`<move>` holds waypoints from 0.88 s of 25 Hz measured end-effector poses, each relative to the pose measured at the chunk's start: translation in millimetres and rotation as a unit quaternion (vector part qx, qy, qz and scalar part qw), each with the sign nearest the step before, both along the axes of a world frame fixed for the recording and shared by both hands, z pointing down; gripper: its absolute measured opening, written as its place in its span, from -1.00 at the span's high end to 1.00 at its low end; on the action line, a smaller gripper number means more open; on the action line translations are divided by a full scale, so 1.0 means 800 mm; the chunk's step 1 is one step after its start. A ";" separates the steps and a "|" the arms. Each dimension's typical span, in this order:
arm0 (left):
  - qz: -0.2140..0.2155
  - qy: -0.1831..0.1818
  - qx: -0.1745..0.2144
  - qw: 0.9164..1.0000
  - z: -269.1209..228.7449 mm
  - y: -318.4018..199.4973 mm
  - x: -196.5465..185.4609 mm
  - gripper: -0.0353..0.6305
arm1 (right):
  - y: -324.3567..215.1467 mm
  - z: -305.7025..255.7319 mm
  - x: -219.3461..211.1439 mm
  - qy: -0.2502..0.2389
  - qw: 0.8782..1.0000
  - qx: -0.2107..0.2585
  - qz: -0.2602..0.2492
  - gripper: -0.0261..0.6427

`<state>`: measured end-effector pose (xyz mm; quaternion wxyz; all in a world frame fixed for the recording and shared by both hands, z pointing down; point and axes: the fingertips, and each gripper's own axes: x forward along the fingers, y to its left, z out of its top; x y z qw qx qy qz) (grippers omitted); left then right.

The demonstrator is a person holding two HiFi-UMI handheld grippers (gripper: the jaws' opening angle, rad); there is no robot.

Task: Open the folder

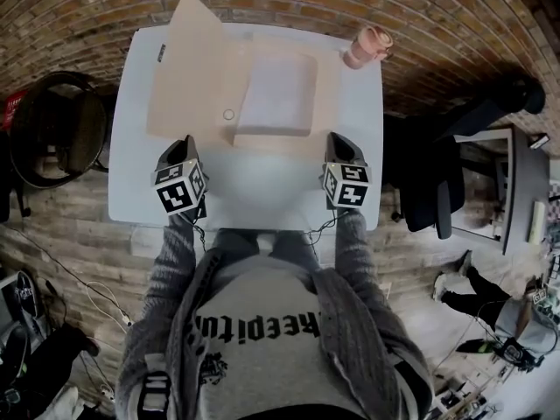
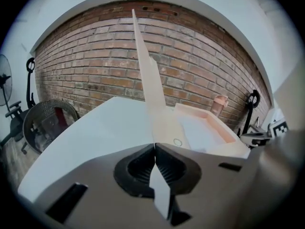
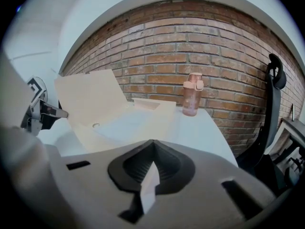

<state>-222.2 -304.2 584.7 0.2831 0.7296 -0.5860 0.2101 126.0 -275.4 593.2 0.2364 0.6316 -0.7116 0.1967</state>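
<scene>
The folder lies in the far middle of the white table, its shallow tray holding white sheets. Its cover stands raised along the tray's left side; the left gripper view shows it edge-on and nearly upright. Both grippers hover near the table's front edge, well apart from the folder. The left gripper has its jaws pressed together on nothing, and the right gripper is likewise closed and empty. The opening looks almost done. To lay the cover flat, nudge its inner face leftward with a closed tip while the other gripper steadies the tray, keeping clear of the pink bottle.
</scene>
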 end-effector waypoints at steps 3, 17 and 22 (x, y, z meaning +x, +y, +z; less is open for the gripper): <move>-0.013 0.007 -0.015 1.000 0.009 -0.002 -0.010 0.86 | -0.003 -0.001 0.000 0.002 1.000 0.002 0.003 0.92; -0.040 0.014 -0.067 0.997 0.061 -0.007 -0.034 0.85 | -0.008 -0.001 -0.001 0.008 1.000 0.007 0.002 0.92; -0.031 0.036 -0.055 0.997 0.053 -0.005 -0.029 0.84 | -0.008 -0.002 -0.001 0.005 1.000 0.011 0.004 0.92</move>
